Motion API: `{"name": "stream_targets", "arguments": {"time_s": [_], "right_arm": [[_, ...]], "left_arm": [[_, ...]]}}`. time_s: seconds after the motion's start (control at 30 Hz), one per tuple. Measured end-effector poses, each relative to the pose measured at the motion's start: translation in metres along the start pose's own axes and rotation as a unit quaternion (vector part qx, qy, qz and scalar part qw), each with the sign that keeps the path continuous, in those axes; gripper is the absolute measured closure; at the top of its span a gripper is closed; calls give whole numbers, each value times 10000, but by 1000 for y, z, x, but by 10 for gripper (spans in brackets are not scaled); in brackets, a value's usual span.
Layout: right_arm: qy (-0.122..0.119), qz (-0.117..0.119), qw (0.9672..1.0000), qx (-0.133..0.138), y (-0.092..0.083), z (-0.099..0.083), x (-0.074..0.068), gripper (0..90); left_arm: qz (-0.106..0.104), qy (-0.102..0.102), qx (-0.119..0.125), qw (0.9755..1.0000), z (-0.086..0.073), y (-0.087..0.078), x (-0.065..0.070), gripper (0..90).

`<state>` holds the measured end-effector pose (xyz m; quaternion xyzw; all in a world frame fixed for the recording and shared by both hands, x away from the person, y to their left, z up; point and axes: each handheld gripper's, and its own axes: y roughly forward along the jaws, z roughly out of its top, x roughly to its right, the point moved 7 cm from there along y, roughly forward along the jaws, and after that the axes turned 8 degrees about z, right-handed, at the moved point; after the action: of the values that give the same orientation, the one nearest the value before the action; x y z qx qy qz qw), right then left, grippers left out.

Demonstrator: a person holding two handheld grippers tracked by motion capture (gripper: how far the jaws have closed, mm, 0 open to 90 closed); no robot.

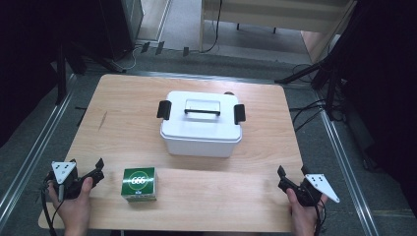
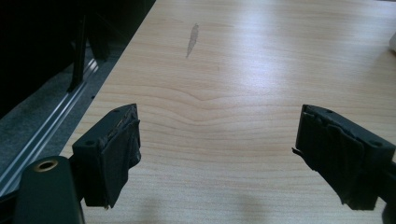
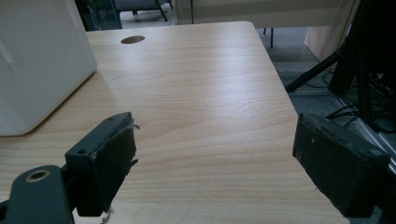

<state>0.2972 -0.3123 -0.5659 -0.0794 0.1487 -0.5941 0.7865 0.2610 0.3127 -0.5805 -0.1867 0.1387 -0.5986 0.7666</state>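
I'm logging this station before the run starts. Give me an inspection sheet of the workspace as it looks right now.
Surface: light wooden table, a small grey scuff near its left side, a round hole near the far edge.
Job's things: white lidded box at the centre, black latches at both ends, handle on the lid; green carton near the front edge, left of centre.
Clutter: nothing seen.
Grippers: left claw open, nothing between the jaws, at the front left corner; right claw open, nothing between the jaws, at the front right.
Cables: black cables on the floor right of the table.
Surroundings: metal floor rails either side, dark stands, a wooden cabinet behind.
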Motion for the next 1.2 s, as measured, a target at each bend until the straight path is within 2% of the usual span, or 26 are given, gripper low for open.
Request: {"name": "stream_targets", "arguments": {"time_s": [0.17,0.37,0.47,0.53,0.6,0.67,0.73,0.8,0.83,0.87,0.9,0.93,0.97,1.0,1.03,1.07,1.13,1.2], "right_arm": [[-4,-82,10000,-33,1,0,0,129],[-297,-153,9994,-117,6,0,-7,149],[-314,-80,9994,-107,6,0,-10,205],[-239,66,9996,-95,4,1,-9,282],[-112,257,9996,-100,1,4,-11,332],[-160,282,9994,-79,-1,9,-13,365],[-202,261,9994,-79,-3,12,-18,389],[-189,296,9994,-80,-6,14,-24,405],[-181,313,9993,-94,-6,15,-28,408],[-191,290,9993,-117,-6,16,-31,423],[-233,253,9993,-153,-6,16,-34,447],[-277,287,9991,-169,-6,17,-39,457],[-329,336,9987,-177,-5,18,-43,499],[-426,388,9982,-180,-4,20,-49,554],[-488,457,9976,-179,-4,21,-53,566],[-555,592,9966,-135,-2,23,-60,608],[-555,772,9955,-55,1,28,-70,661],[-592,835,9947,-91,6,32,-77,725]], "left_arm": [[99,100,108,9998,1,-2,1,150],[169,148,104,9997,1,-3,2,152],[201,212,185,9994,3,-6,3,155],[207,205,153,9995,4,-7,4,171],[87,98,56,9999,3,-8,8,183],[20,80,0,10000,6,-10,16,199],[-167,174,40,9997,9,-14,26,202],[-224,345,70,9991,10,-18,37,217],[-224,345,70,9991,10,-18,37,229],[-294,428,18,9986,9,-19,46,246],[-294,428,18,9986,9,-19,46,269],[-383,428,-10,9984,10,-20,52,290],[-383,428,-10,9984,10,-20,52,314],[-485,465,-14,9977,13,-21,58,342],[-547,457,-21,9975,16,-21,61,370],[-601,428,2,9973,19,-21,63,406],[-657,431,-12,9969,24,-20,65,490],[-755,406,-48,9963,30,-17,67,577]]}}
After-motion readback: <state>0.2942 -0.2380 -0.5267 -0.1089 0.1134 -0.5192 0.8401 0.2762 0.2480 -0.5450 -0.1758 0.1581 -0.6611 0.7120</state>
